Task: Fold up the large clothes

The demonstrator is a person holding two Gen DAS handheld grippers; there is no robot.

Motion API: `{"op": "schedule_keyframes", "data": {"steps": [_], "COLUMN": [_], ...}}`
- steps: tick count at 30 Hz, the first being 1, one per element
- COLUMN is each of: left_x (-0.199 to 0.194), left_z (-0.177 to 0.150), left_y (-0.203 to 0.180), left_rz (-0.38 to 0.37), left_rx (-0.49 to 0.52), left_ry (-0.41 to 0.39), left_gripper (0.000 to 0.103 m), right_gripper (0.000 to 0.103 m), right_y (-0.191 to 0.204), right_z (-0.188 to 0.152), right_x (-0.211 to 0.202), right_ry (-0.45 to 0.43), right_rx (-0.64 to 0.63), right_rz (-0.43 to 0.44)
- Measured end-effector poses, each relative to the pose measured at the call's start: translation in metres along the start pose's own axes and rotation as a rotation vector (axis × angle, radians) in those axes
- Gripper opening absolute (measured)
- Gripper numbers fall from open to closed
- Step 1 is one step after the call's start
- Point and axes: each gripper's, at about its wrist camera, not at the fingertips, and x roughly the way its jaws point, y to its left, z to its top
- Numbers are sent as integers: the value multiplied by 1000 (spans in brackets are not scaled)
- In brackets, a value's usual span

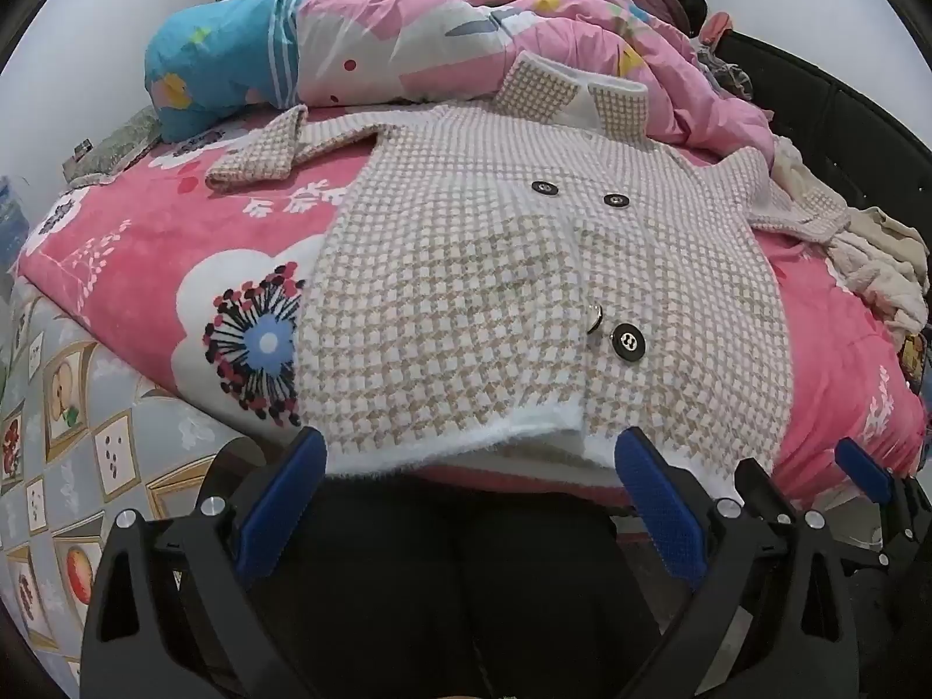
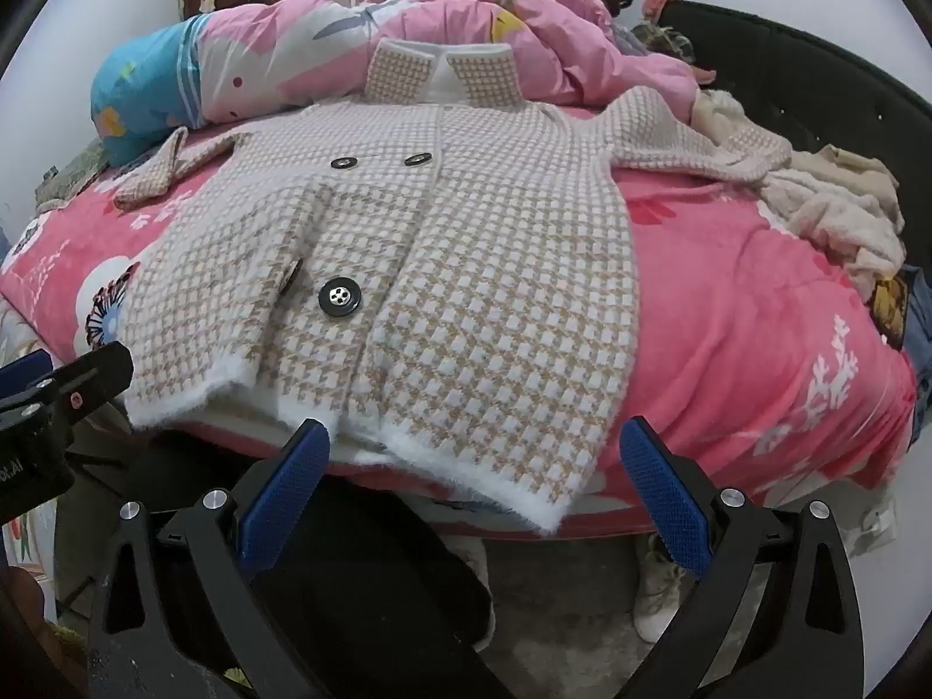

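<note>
The bed [image 1: 116, 268], under a pink flowered blanket [image 2: 728, 303], carries the work. A rolled pink and blue quilt [image 1: 361, 52] closes off its far side, touching the collar. The houndstooth coat [image 1: 495, 291] lies flat and face up across the middle, sleeves spread, its white fuzzy hem [image 2: 466, 460] reaching the bed's near edge. Bare blanket lies open on both flanks of the coat; a cream garment heap [image 2: 833, 209] sits near the right sleeve end. The left gripper [image 1: 472, 460] and right gripper [image 2: 475, 448] hang just off the hem, jaws fully spread, grasping nothing.
</note>
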Motion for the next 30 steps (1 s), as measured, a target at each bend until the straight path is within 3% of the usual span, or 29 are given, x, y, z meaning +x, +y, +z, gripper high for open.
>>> {"op": "schedule_keyframes", "data": {"steps": [30], "left_x": [-8], "left_z": [-2], "left_y": [1], "left_rz": [-24], "left_rx": [-4], "left_ry": [-5], "left_gripper": [98], "right_gripper": [96], "right_y": [3], "right_z": [6], "right_x": [-13], "right_ry": [-32], "right_rx": [-14], "right_rz": [-12]}}
